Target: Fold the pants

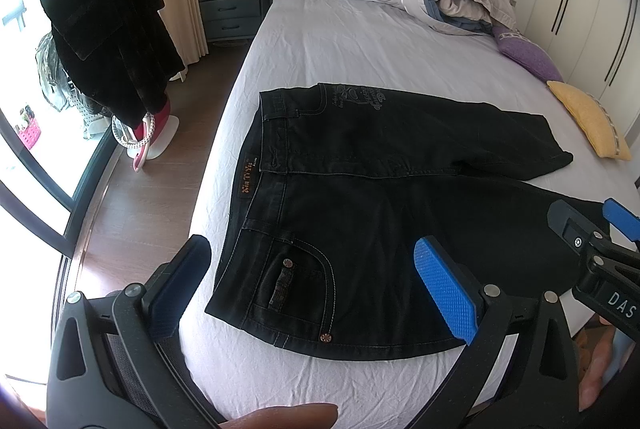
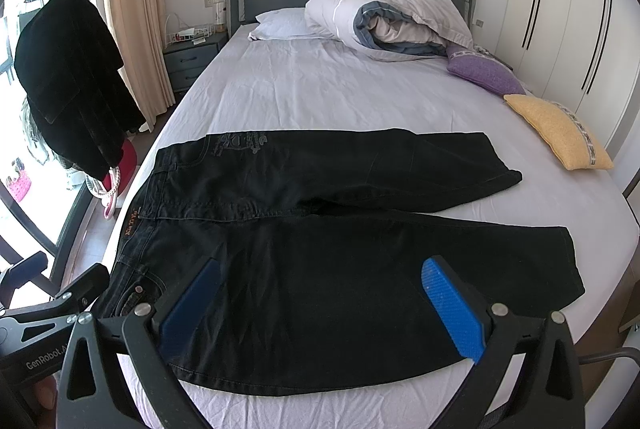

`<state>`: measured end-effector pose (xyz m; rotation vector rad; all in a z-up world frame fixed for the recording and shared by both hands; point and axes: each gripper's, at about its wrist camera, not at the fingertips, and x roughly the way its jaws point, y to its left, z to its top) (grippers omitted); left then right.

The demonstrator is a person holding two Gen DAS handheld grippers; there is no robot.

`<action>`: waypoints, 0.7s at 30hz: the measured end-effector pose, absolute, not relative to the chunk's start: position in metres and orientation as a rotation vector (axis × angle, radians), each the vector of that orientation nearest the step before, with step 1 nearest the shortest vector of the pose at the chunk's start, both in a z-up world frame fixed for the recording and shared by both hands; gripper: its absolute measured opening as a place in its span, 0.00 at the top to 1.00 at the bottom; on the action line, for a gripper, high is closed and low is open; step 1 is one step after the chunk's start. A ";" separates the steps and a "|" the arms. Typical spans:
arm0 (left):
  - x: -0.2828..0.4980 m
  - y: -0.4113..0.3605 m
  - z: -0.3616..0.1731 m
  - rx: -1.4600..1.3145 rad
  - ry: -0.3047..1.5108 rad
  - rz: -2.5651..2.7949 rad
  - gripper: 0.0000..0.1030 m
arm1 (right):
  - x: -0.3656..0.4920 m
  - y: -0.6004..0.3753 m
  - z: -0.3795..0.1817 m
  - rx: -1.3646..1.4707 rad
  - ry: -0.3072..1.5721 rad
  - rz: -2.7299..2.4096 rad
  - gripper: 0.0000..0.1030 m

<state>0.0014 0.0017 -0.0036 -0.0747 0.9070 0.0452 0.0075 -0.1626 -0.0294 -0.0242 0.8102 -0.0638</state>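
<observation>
Left wrist view: the left gripper (image 1: 316, 273) hovers above the near edge of the bed (image 1: 320, 41), jaws spread wide and holding nothing. Black pants (image 1: 360, 197) lie flat across the sheet, waistband toward the window side, legs running right. The right gripper (image 1: 592, 229) enters at the right edge.

Right wrist view: the right gripper (image 2: 320, 303) hangs over the near leg, jaws wide, empty. The pants (image 2: 320, 249) stretch lengthwise left to right, legs slightly parted, hems toward a yellow cushion (image 2: 560, 133).
</observation>
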 end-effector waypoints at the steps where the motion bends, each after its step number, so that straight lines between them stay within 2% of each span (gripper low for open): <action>1: 0.001 0.002 -0.004 -0.074 0.907 0.045 0.00 | 0.008 -0.163 -0.028 -0.025 0.810 -0.063 0.00; 21: 0.001 0.002 -0.007 -0.073 0.910 0.045 0.00 | 0.009 -0.162 -0.035 -0.021 0.816 -0.062 0.00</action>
